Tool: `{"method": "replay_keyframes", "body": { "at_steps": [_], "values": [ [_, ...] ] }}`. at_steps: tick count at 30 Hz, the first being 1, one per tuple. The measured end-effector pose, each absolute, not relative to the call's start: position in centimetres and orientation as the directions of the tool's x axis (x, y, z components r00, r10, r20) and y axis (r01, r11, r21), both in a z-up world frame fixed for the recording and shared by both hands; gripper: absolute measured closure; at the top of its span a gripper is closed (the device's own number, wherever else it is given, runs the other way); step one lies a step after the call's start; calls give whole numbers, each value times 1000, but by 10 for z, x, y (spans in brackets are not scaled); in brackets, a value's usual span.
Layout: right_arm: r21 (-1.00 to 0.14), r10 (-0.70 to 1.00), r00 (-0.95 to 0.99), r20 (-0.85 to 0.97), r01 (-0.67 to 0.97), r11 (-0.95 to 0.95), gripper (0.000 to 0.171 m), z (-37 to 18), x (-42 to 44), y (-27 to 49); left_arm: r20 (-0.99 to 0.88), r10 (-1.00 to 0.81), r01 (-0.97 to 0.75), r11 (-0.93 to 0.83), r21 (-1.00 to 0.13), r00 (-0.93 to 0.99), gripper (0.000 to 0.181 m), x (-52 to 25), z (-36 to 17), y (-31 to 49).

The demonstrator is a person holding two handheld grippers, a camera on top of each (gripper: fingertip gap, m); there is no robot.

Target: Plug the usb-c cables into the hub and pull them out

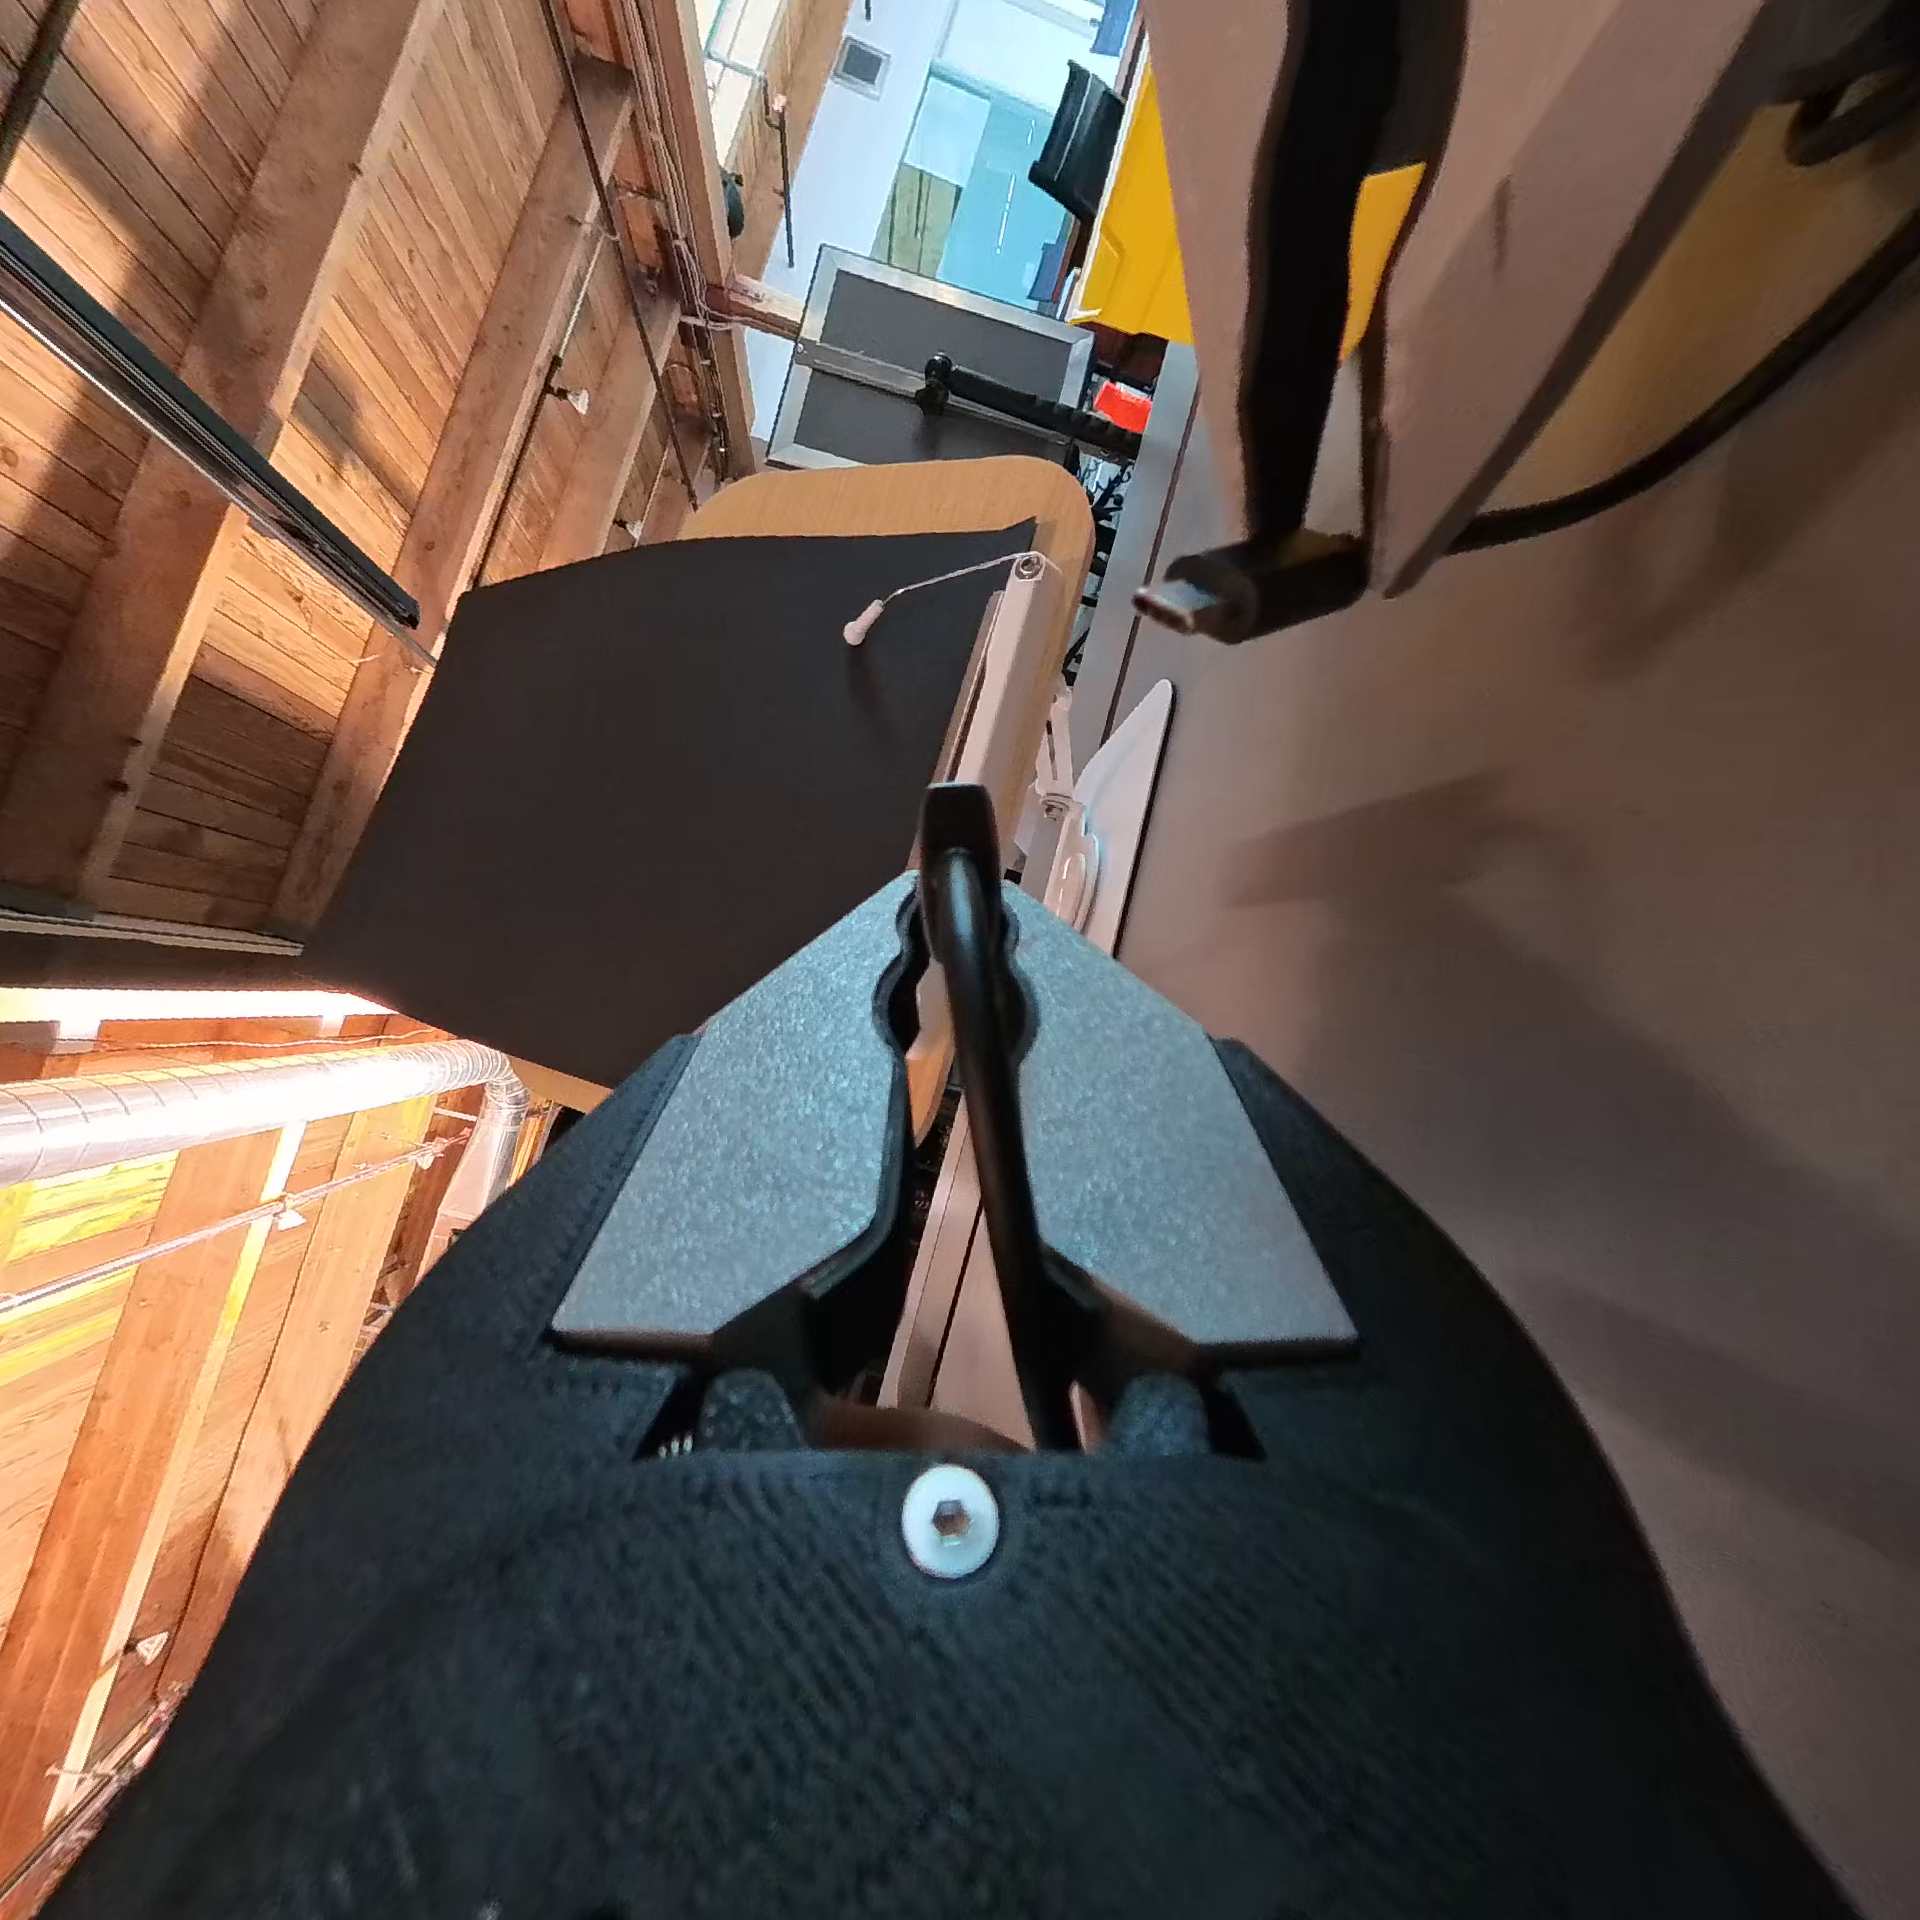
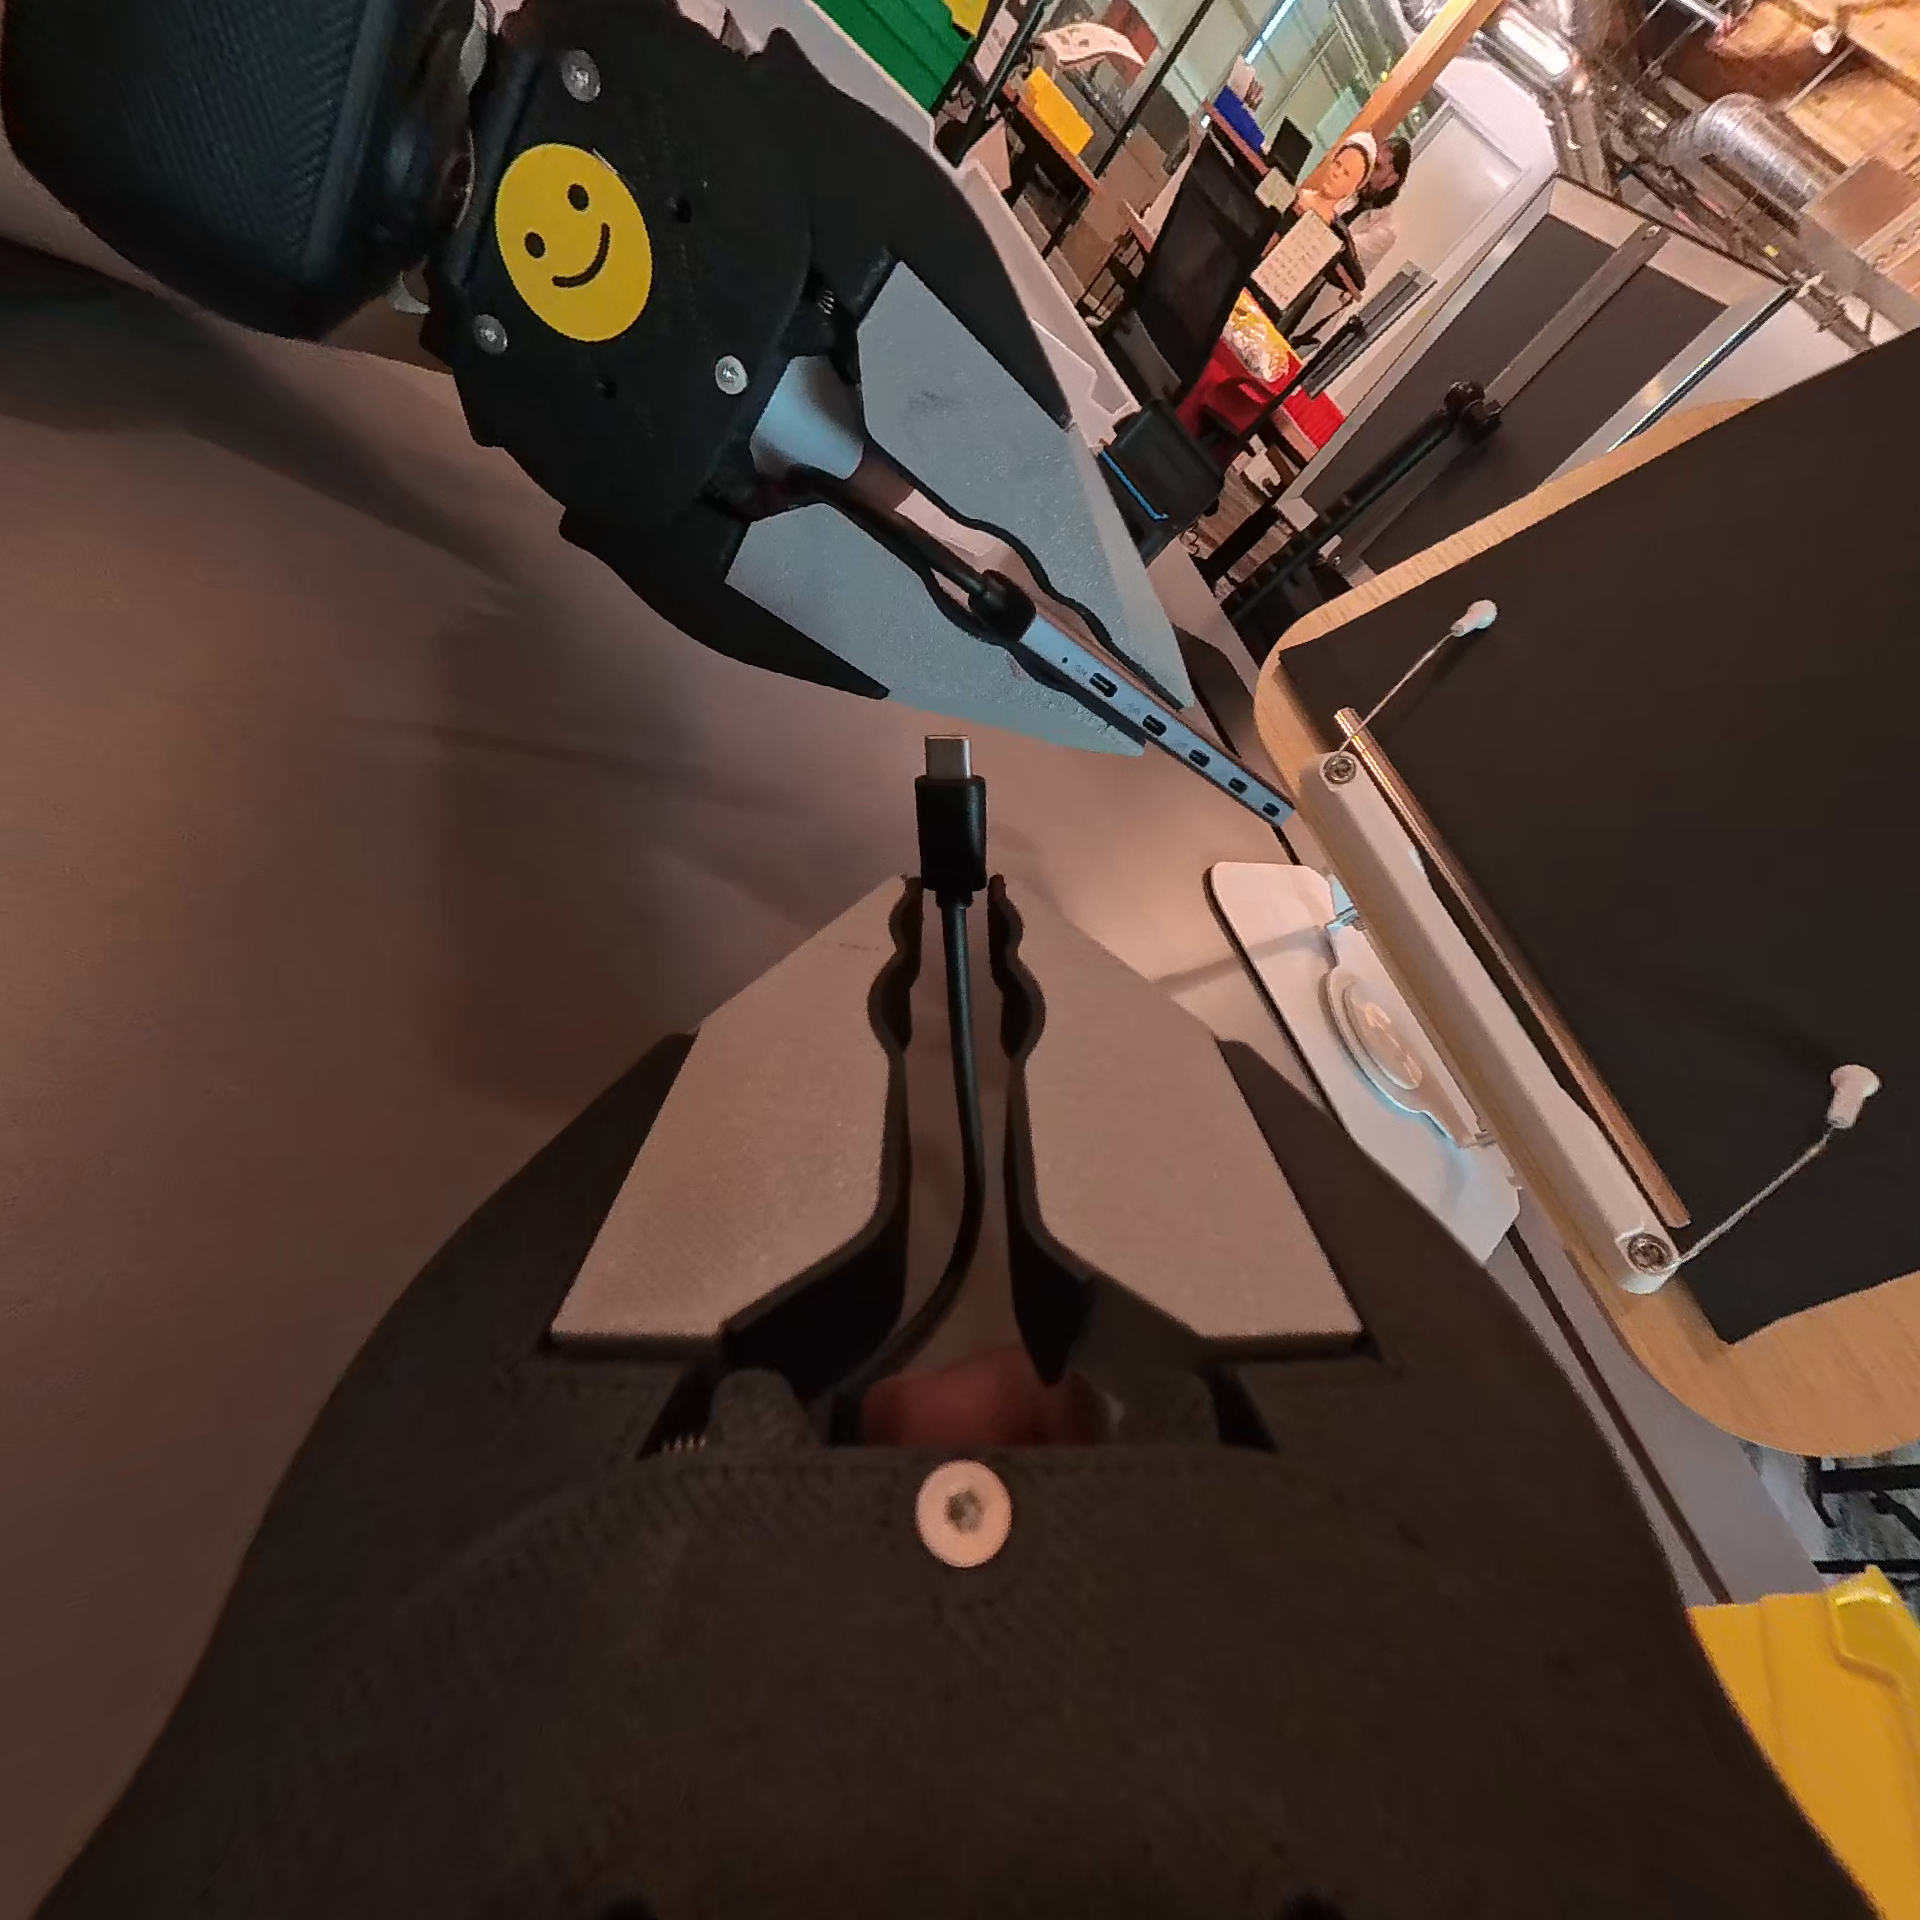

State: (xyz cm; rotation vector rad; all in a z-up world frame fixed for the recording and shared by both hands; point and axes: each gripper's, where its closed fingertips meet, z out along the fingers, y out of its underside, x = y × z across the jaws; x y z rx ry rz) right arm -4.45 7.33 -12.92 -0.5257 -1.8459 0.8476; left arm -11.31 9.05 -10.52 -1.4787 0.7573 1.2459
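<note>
Right wrist view: right gripper (image 2: 954,894) jaws clamped on stiff usb-c cable (image 2: 951,821) behind its plug, left gripper (image 2: 1049,665) jaws clamped on light, rigid hub (image 2: 1195,748), ports near.

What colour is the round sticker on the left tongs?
Yellow, with a black smiley pattern: sticker on the left tongs, clearest in the right wrist view.

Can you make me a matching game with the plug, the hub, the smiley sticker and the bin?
Things:
1. USB-C plug
2. hub
3. smiley sticker
4. yellow bin

Places:
a. on the left gripper's black body
b. bottom right corner
c. held by the right gripper
d. between the left gripper's fingers

Pairs: 1-c, 2-d, 3-a, 4-b
</note>
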Motion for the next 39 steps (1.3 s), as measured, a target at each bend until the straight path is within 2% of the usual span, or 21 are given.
{"method": "replay_keyframes", "body": {
  "at_steps": [6, 12, 17, 20, 25, 30, 34, 39],
  "values": [
    [-735, 667, -396, 631, -31, 677, 163, -129, -45, 71, -962, 134, -919, -291, -268, 238, 174, -113, -106, 90],
    [-809, 742, -481, 467, 105, 578, 163, -126, -57, 84, -991, 124, -947, -310, -84, 47, 174, -112, -106, 88],
    [-706, 737, -549, 394, 334, 625, 163, -146, -81, 95, -997, 72, -944, -330, 1, -26, 174, -116, -117, 86],
    [-645, 724, -593, 353, 407, 648, 163, -156, -89, 95, -998, 52, -940, -341, 16, -36, 174, -120, -121, 86],
    [-623, 753, -614, 238, 498, 603, 164, -162, -89, 100, -998, 12, -932, -359, 48, -56, 174, -126, -128, 88],
    [-667, 774, -616, 148, 515, 538, 165, -155, -81, 98, -997, 1, -944, -323, 71, -76, 174, -118, -130, 90],
    [-679, 776, -626, 77, 538, 501, 171, -158, -74, 97, -989, -23, -944, -294, 148, -148, 173, -107, -137, 89],
    [-685, 788, -586, 187, 497, 532, 171, -155, -77, 110, -991, -29, -944, -301, 134, -132, 173, -108, -140, 88]
  ]
}}
